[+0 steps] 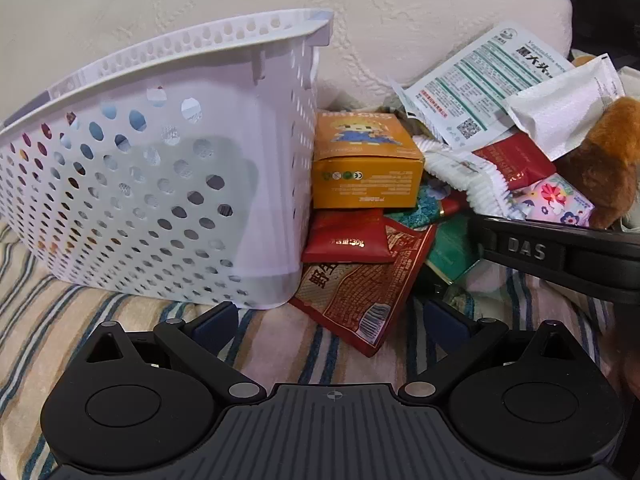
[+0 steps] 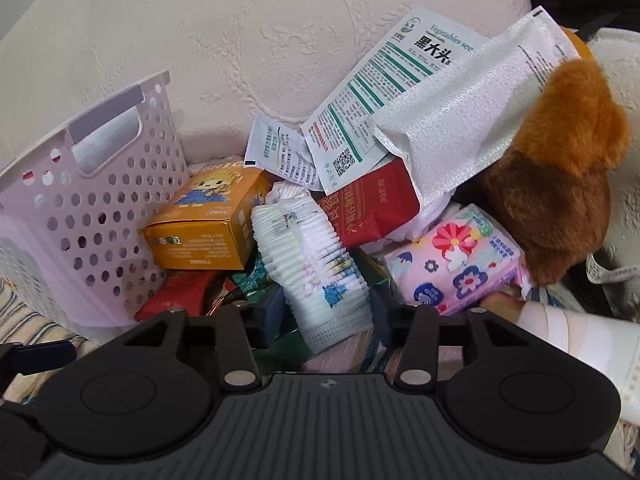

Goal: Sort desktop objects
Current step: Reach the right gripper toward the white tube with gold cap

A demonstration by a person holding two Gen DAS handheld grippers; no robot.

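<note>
White pleated stack of paper cupcake liners [image 2: 310, 256] sits between the right gripper [image 2: 324, 320] fingers, apparently gripped; its long axis runs away from the camera, tilted left. Left gripper [image 1: 332, 320] is spread wide, empty, over the striped cloth [image 1: 80, 320]. Perforated basket [image 1: 168, 160] stands left of the orange box [image 1: 366, 168]; contents unclear.

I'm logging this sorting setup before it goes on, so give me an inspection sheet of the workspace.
Surface: striped cloth, cream pillow behind.
Job's things: white perforated basket, some items inside; orange box beside it.
Clutter: stack of paper cupcake liners, red packets, seed packet, floral tissue pack, brown plush toy, piled together.
Grippers: left gripper open, empty; right gripper astride the liners, grip unclear.
Cables: nothing seen.
Surroundings: dark, unclear at the corners.
</note>
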